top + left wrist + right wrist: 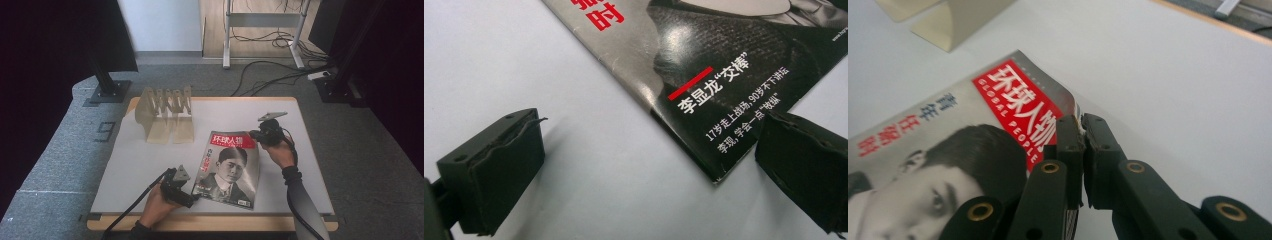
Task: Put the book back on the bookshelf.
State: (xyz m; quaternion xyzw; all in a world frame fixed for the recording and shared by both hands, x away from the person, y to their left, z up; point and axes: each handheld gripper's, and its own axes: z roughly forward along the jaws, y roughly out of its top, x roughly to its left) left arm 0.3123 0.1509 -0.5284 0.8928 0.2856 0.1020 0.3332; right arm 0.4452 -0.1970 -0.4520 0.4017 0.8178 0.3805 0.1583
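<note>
Magazine (229,170) lies cover up on the white desk (140,160), a little toward 4 o'clock of the desk's middle. Red masthead block at the cover's top edge, black-and-white portrait below it.

Right tool (263,134) sits at the magazine's 1 o'clock corner. In the right gripper view the right tool (1082,131) has its jaws pressed together on the page edge beside the masthead; that corner curls up off the desk. Magazine (948,150) runs away toward 8 o'clock in that view. Right hand (281,152) behind the tool, dark sleeve trailing toward 5 o'clock.

Left tool (192,200) at the magazine's 7 o'clock corner, left hand (157,205) gripping its body, cable running off toward the desk's near edge. In the left gripper view the left tool (649,155) has its jaws wide apart; the magazine's corner (719,125) points into the gap, and the right-hand pad overlaps the cover's edge. Cannot tell whether that pad touches the paper. The other pad stands over bare desk (499,60).

Beige slotted file rack (167,115) stands at 11 o'clock of the magazine, well apart from it, near the desk's far edge. One of its feet, file rack (948,20), shows in the right gripper view past the masthead.
</note>
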